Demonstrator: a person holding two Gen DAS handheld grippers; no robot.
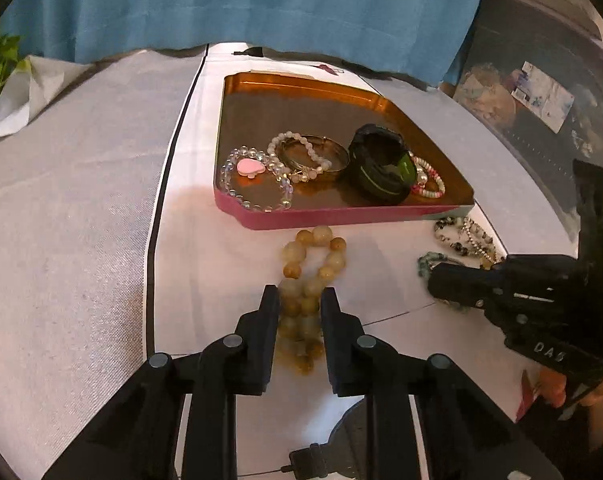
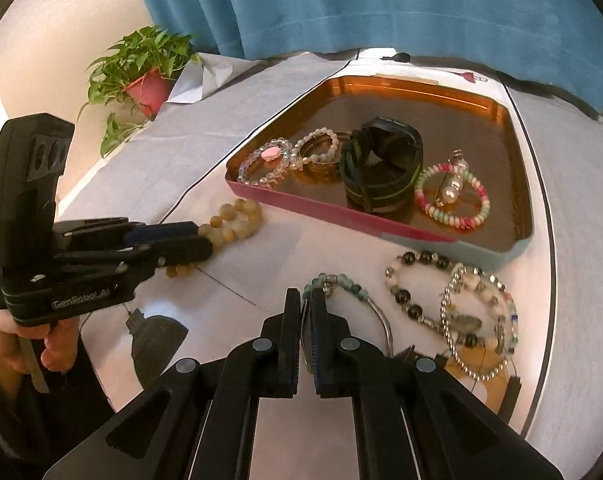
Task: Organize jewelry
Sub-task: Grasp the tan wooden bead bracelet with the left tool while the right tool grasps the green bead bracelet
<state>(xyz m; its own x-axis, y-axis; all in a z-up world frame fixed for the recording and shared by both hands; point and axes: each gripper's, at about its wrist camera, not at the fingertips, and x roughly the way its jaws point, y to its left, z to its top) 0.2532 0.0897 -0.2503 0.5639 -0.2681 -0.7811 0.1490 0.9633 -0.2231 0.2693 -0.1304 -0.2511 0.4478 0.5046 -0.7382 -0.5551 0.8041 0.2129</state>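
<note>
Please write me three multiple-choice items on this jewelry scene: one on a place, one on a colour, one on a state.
1. Where does the yellow bead bracelet lie?
A. inside the tray
B. on the table in front of the tray
C. beside the plant

2. What colour is the curtain?
A. blue
B. red
C. white

3. How does the right claw stand?
A. wide open above the tray
B. shut on a green bead bracelet
C. shut on the black band

Answers: 1 B, its beads rest on the cloth before the tray; 2 A, blue folds hang behind the table; 3 B, the green bead bracelet runs between its pads.
</note>
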